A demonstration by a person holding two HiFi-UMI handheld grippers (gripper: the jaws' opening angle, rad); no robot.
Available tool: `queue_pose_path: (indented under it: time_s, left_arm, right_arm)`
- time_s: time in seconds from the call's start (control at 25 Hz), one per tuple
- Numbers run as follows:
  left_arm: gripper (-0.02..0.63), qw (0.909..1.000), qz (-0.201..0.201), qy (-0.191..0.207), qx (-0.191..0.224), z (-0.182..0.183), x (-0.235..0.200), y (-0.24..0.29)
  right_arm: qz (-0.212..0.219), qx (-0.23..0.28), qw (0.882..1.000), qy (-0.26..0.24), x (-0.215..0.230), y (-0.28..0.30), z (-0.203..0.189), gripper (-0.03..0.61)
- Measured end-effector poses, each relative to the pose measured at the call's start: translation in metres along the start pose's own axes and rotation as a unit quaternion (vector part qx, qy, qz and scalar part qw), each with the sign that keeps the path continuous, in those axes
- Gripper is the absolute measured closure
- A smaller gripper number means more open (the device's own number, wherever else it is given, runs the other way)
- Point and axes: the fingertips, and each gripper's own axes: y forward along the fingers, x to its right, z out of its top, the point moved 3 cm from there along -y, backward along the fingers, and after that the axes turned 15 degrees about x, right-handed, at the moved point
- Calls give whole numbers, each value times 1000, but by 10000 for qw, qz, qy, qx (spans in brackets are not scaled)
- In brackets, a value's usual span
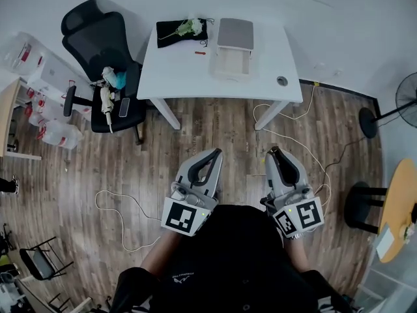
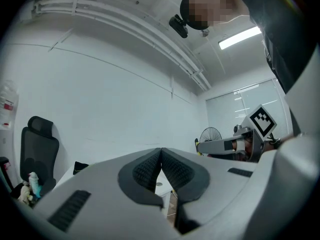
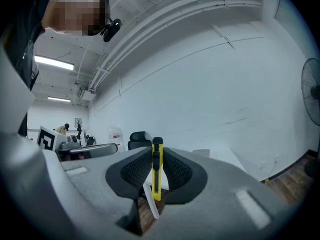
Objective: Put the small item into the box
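In the right gripper view my right gripper [image 3: 157,168] is shut on a yellow utility knife [image 3: 157,170] that stands upright between the pads. The left gripper [image 2: 161,168] is shut with nothing in it. From the head view both grippers are held over the wooden floor in front of me, left [image 1: 215,154] and right [image 1: 274,150], well short of the white table [image 1: 182,77]. On that table stands the open pale box [image 1: 230,61] with its grey lid [image 1: 235,33] behind it. A small red item [image 1: 200,53] lies on the table left of the box.
A black office chair [image 1: 104,57] loaded with bottles stands left of the table. A black cloth with a flower [image 1: 182,29] lies at the table's back. Cables [image 1: 306,149] trail over the floor. A fan [image 1: 391,109] stands at right, plastic bins [image 1: 32,77] at left.
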Motion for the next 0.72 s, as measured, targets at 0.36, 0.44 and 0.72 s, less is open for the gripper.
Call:
queue_pose_path:
  time_s: [0.36, 0.44, 0.72]
  left_arm:
    - [609, 10000, -78, 27, 2, 4, -75, 14]
    - [609, 10000, -72, -12, -20, 2, -83, 15]
    - [609, 9998, -38, -152, -119, -5, -98, 20]
  right_arm:
    - [-171, 33, 9998, -64, -13, 62, -15, 508]
    - [-224, -5, 9997, -54, -14, 67, -19, 508]
    - [-398, -61, 9991, 102, -6, 81, -24, 508]
